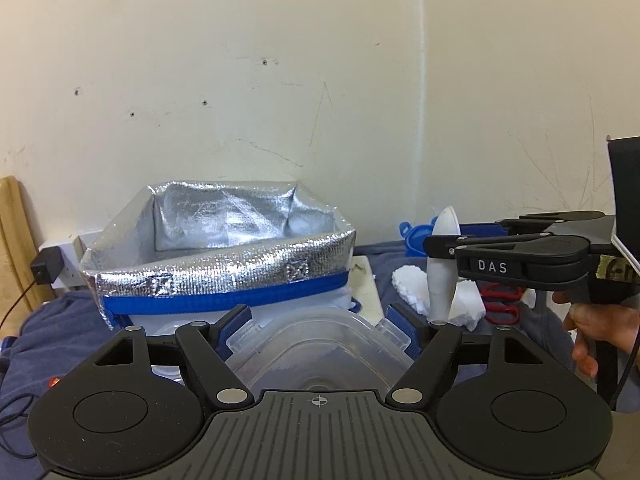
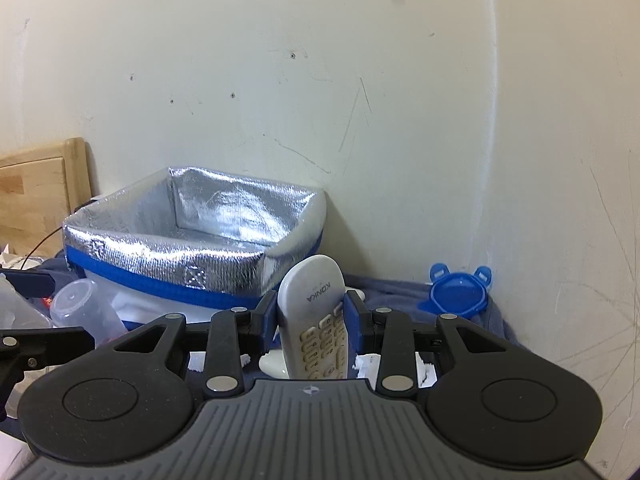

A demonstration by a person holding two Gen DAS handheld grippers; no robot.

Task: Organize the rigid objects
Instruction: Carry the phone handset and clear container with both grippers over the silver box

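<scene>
We see the right tool (image 2: 310,316) clamped on a white cordless handset (image 2: 318,316), its cream keypad and "KONICA" lettering facing us; its long axis stands nearly upright, the rounded end up and tilted slightly right, just in front of the open foil-lined bag (image 2: 192,236). The left tool (image 1: 318,326) grips a clear plastic container (image 1: 320,354) with blue latches, low before the same bag (image 1: 224,248). A blue lid (image 2: 458,292) leans against the wall.
</scene>
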